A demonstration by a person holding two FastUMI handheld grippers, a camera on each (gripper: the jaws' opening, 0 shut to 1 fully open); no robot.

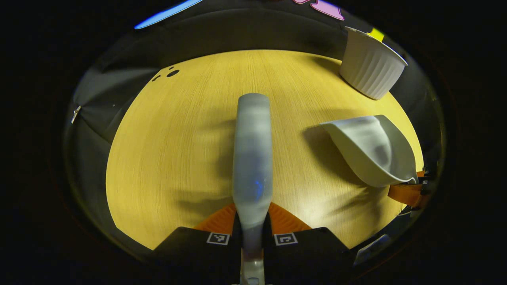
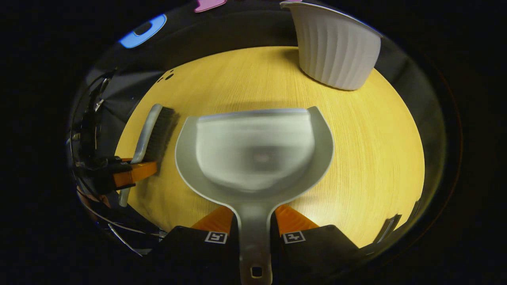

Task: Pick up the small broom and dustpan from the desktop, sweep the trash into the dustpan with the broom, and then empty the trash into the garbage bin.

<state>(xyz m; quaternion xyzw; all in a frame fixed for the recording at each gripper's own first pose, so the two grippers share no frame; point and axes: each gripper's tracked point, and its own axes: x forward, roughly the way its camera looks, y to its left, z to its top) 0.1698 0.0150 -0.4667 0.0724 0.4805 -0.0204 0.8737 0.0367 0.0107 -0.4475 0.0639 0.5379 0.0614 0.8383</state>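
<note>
Pointing forward from left gripper (image 1: 252, 225): broom (image 1: 252, 158) lengthwise.

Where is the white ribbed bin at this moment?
The white ribbed bin stands upright at the far edge of the wooden table, beyond the dustpan in the right gripper view, and upper right in the left gripper view.

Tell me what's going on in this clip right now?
A person works with two handheld grippers over a round wooden table. The left gripper is shut on the handle of a small broom, and the right gripper is shut on the handle of a grey dustpan. Both tools are held above the tabletop. A white ribbed garbage bin stands at the table's far edge. No trash can be made out on the wood, and the pan's inside is too blurred to judge.
</note>
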